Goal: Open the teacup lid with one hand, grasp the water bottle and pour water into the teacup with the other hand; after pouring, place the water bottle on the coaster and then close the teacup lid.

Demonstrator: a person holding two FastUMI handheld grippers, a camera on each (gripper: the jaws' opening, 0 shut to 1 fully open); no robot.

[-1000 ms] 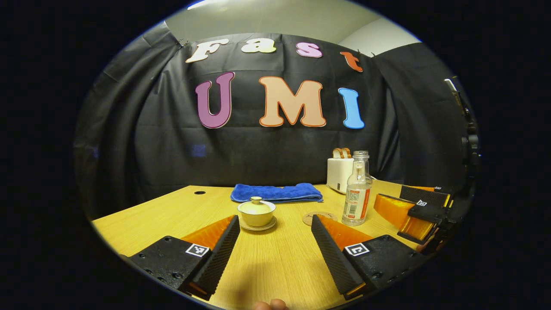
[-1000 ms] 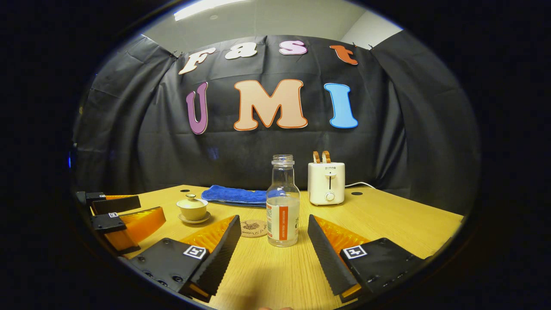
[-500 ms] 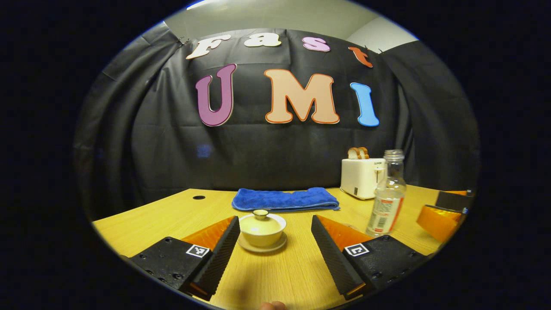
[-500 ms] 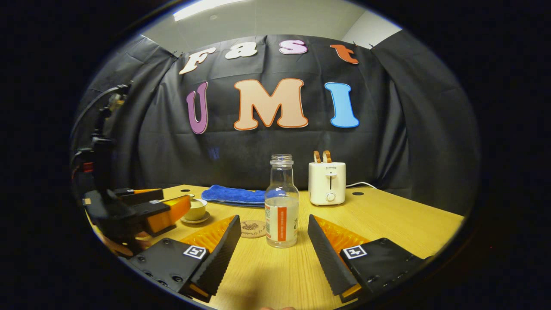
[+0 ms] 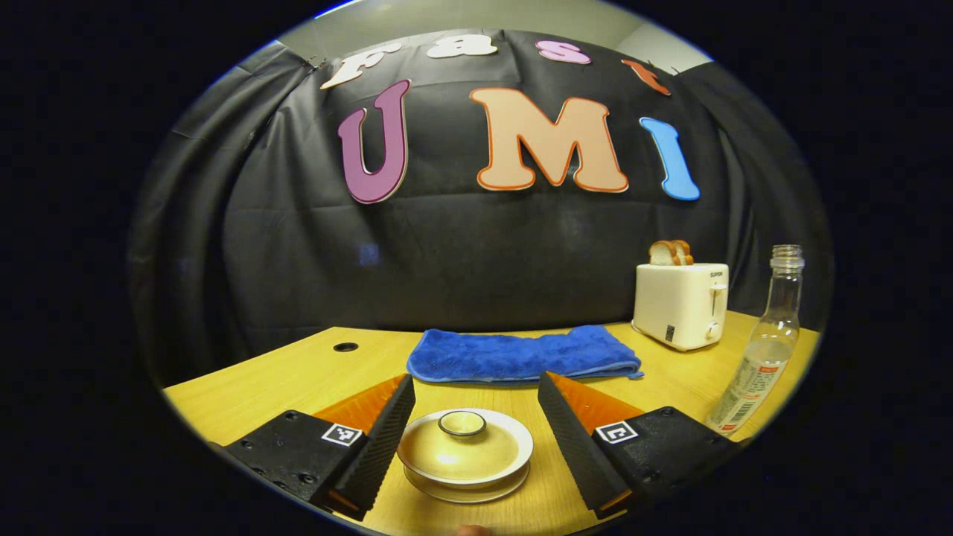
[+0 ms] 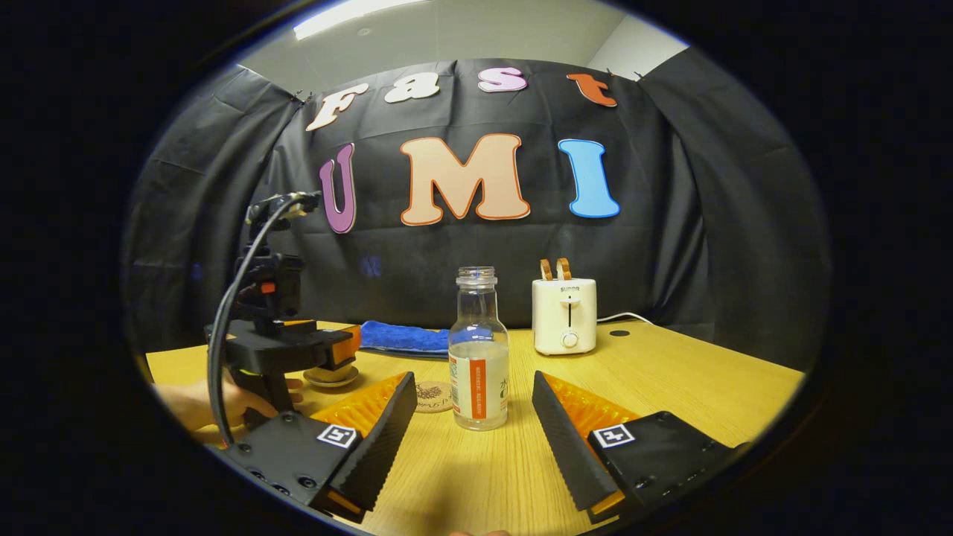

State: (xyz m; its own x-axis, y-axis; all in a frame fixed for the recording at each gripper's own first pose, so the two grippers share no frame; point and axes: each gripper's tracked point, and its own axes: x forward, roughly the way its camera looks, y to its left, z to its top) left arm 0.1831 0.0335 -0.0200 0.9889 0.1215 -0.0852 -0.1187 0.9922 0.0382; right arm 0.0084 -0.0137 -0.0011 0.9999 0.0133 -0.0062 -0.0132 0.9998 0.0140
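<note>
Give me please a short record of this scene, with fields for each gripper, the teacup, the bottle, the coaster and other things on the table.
left gripper: open, fingers either side of the teacup
right gripper: open, facing the water bottle, not touching it
teacup: on its saucer, lid on
water bottle: upright on the table, uncapped, partly filled
coaster: bare, left of the water bottle
other: blue towel, toaster with bread

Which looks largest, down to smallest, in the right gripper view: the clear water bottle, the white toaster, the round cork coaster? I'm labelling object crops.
1. Clear glass water bottle, tallest, though nearest the camera.
2. White toaster, farther back, so its real size against the bottle is unsure.
3. Round cork coaster, partly hidden behind the bottle.
</note>
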